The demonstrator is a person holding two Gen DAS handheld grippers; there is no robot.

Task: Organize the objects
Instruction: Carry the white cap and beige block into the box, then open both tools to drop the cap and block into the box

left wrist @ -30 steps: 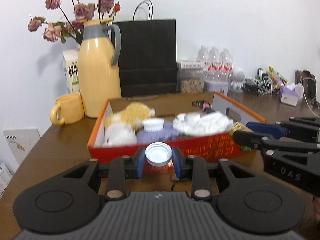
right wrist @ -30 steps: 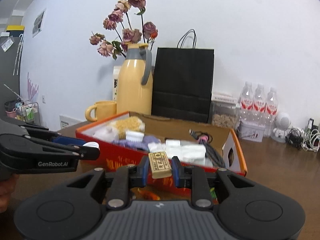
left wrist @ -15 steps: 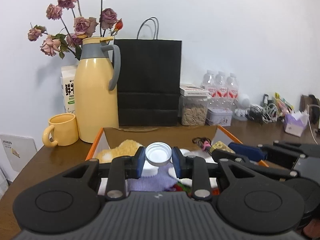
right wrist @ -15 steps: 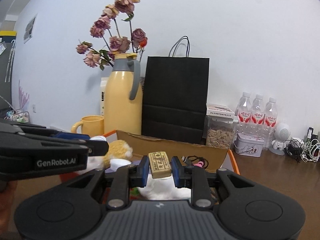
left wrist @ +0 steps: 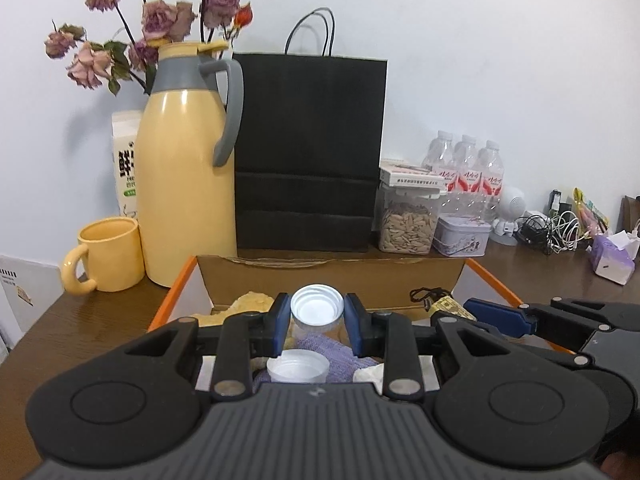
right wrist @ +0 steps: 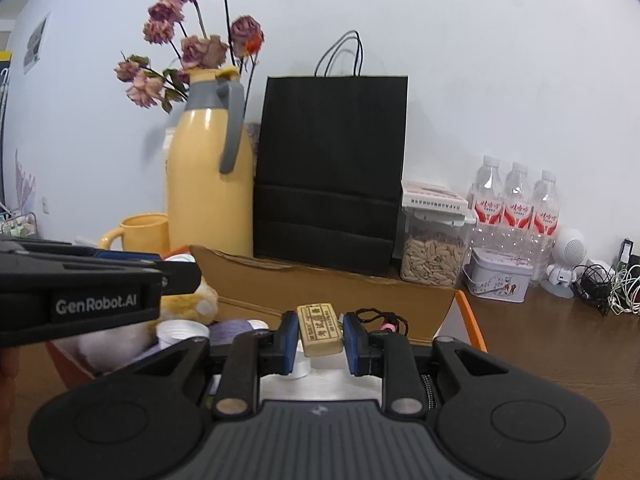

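Note:
My left gripper [left wrist: 317,322] is shut on a small clear jar with a white ribbed lid [left wrist: 317,307] and holds it above the orange-rimmed cardboard box [left wrist: 332,276]. My right gripper [right wrist: 320,338] is shut on a tan rectangular eraser with printed characters [right wrist: 320,329], also above the box [right wrist: 316,280]. The right gripper shows at the right of the left wrist view [left wrist: 460,312]; the left gripper shows at the left of the right wrist view [right wrist: 188,272]. In the box lie a second white-lidded jar [left wrist: 298,366], a purple cloth [left wrist: 320,350], a yellow plush [right wrist: 188,304] and a black cord [right wrist: 380,318].
Behind the box stand a yellow thermos jug [left wrist: 188,168] with dried roses, a yellow mug [left wrist: 106,256], a milk carton [left wrist: 126,160], a black paper bag [left wrist: 308,152], a seed container [left wrist: 408,220], a tin [left wrist: 462,236], water bottles [left wrist: 468,172] and tangled cables [left wrist: 556,228].
Both grippers rose and moved forward from in front of the box to above its inside, each keeping its grip. The box now lies below and close under them.

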